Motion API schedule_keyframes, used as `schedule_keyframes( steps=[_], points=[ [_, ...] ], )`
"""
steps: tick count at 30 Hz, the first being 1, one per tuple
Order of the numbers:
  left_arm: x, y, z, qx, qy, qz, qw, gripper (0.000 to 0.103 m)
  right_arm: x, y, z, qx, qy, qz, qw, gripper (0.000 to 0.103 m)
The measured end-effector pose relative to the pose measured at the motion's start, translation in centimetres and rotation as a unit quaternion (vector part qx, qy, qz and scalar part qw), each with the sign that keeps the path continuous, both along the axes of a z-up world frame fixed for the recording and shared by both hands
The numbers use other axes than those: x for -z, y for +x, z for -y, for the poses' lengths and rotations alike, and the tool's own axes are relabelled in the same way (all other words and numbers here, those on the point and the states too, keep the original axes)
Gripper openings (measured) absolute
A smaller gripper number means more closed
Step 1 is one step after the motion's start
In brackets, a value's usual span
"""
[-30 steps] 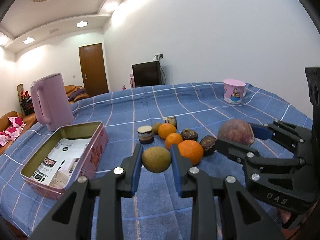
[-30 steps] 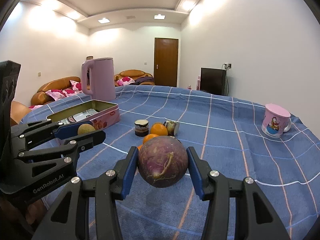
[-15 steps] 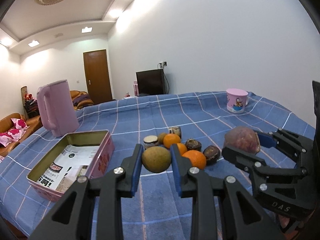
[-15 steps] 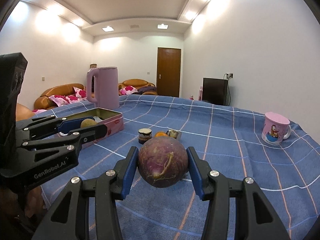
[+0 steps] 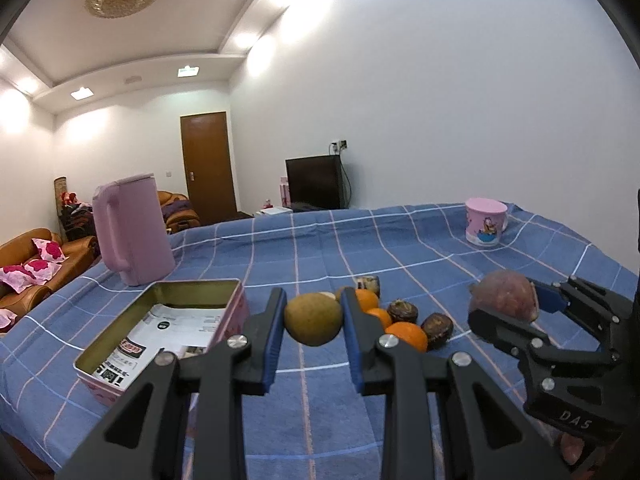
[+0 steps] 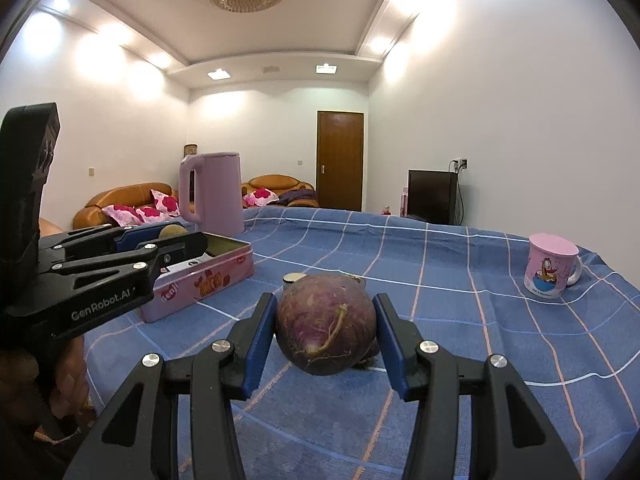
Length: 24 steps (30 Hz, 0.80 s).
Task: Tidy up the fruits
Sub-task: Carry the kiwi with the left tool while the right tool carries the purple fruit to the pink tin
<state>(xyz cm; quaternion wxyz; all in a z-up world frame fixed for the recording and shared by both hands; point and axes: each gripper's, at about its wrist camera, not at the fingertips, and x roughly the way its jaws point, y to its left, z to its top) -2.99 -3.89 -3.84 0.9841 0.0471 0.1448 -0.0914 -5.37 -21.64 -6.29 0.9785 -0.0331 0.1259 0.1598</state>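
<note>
The left claw (image 5: 313, 320) pinches a firm brownish fruit (image 5: 313, 319) at its middle, while the right claw (image 6: 326, 330) pinches a heavier purple root (image 6: 326, 323), tin (image 5: 120, 354) at nine o'clock.

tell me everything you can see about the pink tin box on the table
The pink tin box is a rectangular metal tin, lidless and open, with a dull gold inside and pink printed sides. It sits flat on the blue checked tablecloth, in front of the pink kettle. Printed papers lie in it; no fruit is visible inside. Neither tongs touch it.
</note>
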Motion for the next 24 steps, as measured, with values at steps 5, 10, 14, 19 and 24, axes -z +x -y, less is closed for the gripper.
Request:
schedule_keyframes(
  steps=[5,10,14,19,24],
  points=[
    [-0.6,0.0,-0.5,-0.007,-0.001,0.009,0.9999,0.029,-0.7,-0.2,-0.1,0.002,0.0,0.011,1.0,0.051],
    [-0.9,0.1,-0.7,-0.011,0.0,0.014,0.9998,0.029,-1.5,0.1,0.1,0.005,0.001,0.017,1.0,0.051],
    [-1.0,0.6,-1.2,-0.017,0.0,0.009,0.9998,0.029,-2.2,0.3,-0.1,0.006,-0.004,0.019,1.0,0.051],
    [-1.1,1.5,-2.0,-0.029,0.001,-0.002,0.9996,0.029,-3.3,1.4,-1.1,-0.008,-0.004,0.012,1.0,0.051],
    [-1.2,3.1,-4.7,-0.056,-0.008,-0.017,0.9983,0.029,-4.3,3.2,-3.1,-0.036,-0.005,0.003,0.999,0.051]
  ],
)
